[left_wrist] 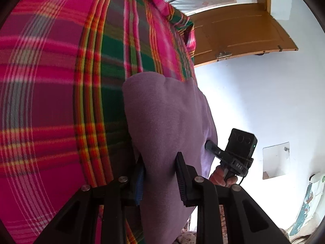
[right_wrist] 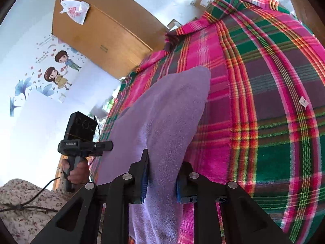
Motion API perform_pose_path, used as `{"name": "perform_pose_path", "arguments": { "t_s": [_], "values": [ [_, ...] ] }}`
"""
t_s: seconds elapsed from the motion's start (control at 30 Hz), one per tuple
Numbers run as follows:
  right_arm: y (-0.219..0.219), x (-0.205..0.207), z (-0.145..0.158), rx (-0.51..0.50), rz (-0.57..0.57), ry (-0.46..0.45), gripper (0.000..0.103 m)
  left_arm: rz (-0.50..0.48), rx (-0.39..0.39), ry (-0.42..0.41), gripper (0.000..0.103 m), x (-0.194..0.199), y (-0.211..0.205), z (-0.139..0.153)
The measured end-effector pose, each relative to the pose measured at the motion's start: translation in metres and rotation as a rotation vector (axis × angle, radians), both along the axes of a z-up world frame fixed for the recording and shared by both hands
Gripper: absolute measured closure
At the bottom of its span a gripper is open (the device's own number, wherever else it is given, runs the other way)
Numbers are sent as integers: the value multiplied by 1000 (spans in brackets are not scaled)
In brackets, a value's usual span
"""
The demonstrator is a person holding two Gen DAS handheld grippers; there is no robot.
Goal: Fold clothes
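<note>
Both the left tongs (left_wrist: 160, 174) and right tongs (right_wrist: 162, 174) are clenched on one edge of the lilac fleece garment (left_wrist: 168, 118), lifted above the plaid blanket (left_wrist: 50, 101) (presumably to hang it straight for folding).

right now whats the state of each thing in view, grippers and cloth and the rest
left gripper: shut on the purple cloth
right gripper: shut on the purple cloth
purple cloth: held up off the plaid sheet, pinched at two edges
plaid sheet: spread flat, one corner rumpled
wooden door: open
cardboard box: closed, plastic bag lying on it
</note>
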State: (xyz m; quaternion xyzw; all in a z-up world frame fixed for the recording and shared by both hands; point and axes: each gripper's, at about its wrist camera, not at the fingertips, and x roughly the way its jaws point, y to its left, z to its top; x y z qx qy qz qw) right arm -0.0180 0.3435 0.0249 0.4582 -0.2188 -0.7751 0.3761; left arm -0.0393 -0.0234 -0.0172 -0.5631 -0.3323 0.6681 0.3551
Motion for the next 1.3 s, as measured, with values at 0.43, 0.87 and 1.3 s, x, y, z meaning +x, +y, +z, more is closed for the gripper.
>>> {"name": "perform_pose_path", "arguments": {
  "t_s": [0.43,0.87,1.3],
  "values": [
    [-33,-16,12,2,32,13,82,51,-5,32,75,-30,-18,1],
    [-73,-38,16,-2,70,22,82,116,-7,59,75,-59,-43,5],
    [-111,-59,9,-24,76,-9,82,175,-37,71,75,-75,-83,8]
  ]
}}
